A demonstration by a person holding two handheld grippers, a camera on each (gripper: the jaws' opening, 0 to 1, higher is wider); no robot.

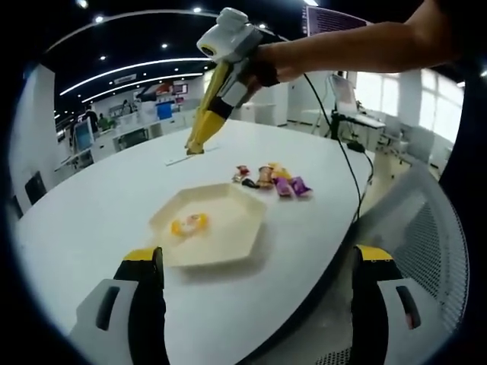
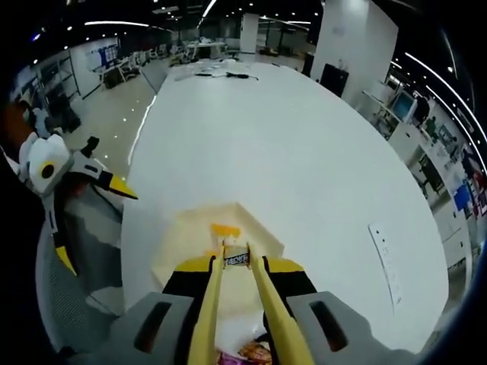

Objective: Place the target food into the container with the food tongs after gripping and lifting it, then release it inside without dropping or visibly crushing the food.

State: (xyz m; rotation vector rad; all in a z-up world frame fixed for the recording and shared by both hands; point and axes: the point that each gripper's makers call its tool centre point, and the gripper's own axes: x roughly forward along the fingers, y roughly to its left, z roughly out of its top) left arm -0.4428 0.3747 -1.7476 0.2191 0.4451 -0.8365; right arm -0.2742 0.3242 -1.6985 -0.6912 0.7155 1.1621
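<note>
A cream hexagonal container (image 1: 228,243) lies on the white table with one yellow wrapped sweet (image 1: 189,224) inside. My right gripper (image 2: 237,272) is shut on yellow food tongs (image 2: 262,304). The tong tips pinch a small wrapped snack (image 2: 237,257), held in the air over the container (image 2: 183,243), near an orange-yellow sweet (image 2: 224,229). In the left gripper view the right gripper (image 1: 219,103), held in a hand, hangs beyond the container with the tongs (image 1: 199,129) pointing down. My left gripper (image 1: 259,258) stands open at the near table edge, holding nothing.
Several wrapped snacks (image 1: 272,180) lie in a row beyond the container, and some (image 2: 243,353) show under my right jaws. A flat white strip (image 2: 384,262) lies on the table. A grey mesh chair (image 1: 418,243) stands at the table's edge. My left gripper (image 2: 90,222) hangs off the table's left side.
</note>
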